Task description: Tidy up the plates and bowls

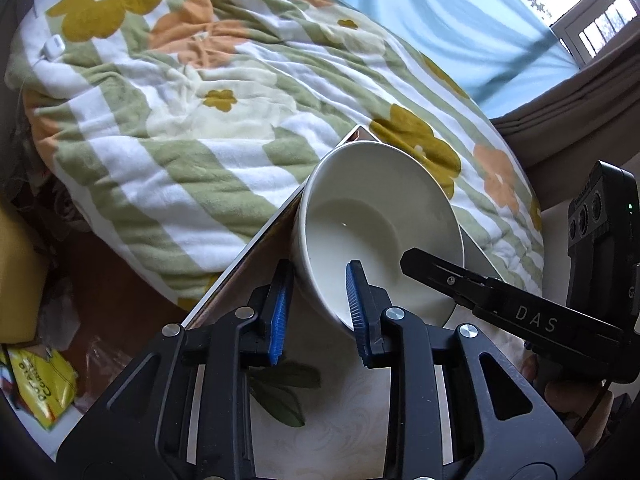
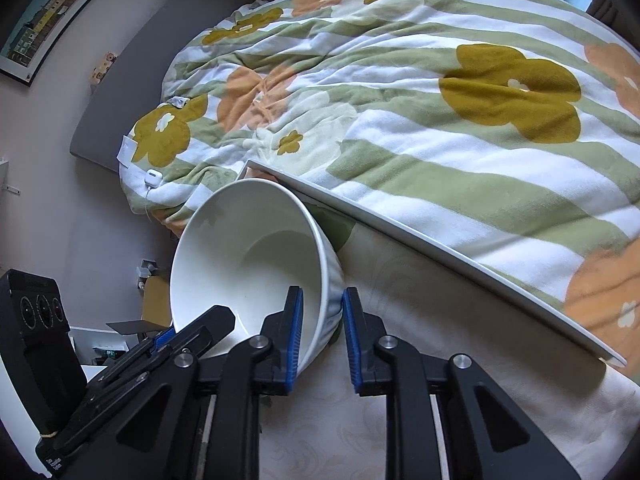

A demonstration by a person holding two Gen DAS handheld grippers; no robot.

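**Bowl gripped on both sides, ready for lift**

Bowl (image 1: 376, 228), white, is seen tilted at the far corner of the table (image 2: 400, 420), leaning twd the bed. Under it a plate (image 1: 460, 292) is partly seen in left view; contact betw. the two can't be confirmed.

L gripper (image 1: 318, 312): clenched on near rim wall of bowl, one pad inside, one outside. R gripper (image 2: 322, 340): likewise clamped on the bowl's wall, ribbed outer face against one pad. No earlier view given, so nothing noted on motion.

Step in hand, as judged: two-gripper pickup of bowl. To be done well: both sides should be raised together and level, so the rim isn't twisted betw. the pads. Glazed ceramic = slippery; grip to be kept firm, lift slow. Tilt to be corrected before setting down. Plate beneath may be dragged if bowl is slid rather than lifted.

Surface/room: table covered w/ pale patterned cloth, a leaf motif showing. Table butted against bed w/ floral quilt (image 2: 440, 120), green-white stripes. Earbud case (image 2: 153, 176) on quilt. Yellow snack packet (image 1: 40, 388) lower left. Framed picture (image 2: 52, 16) on wall; window (image 1: 596, 28) w/ blue curtain at far side.
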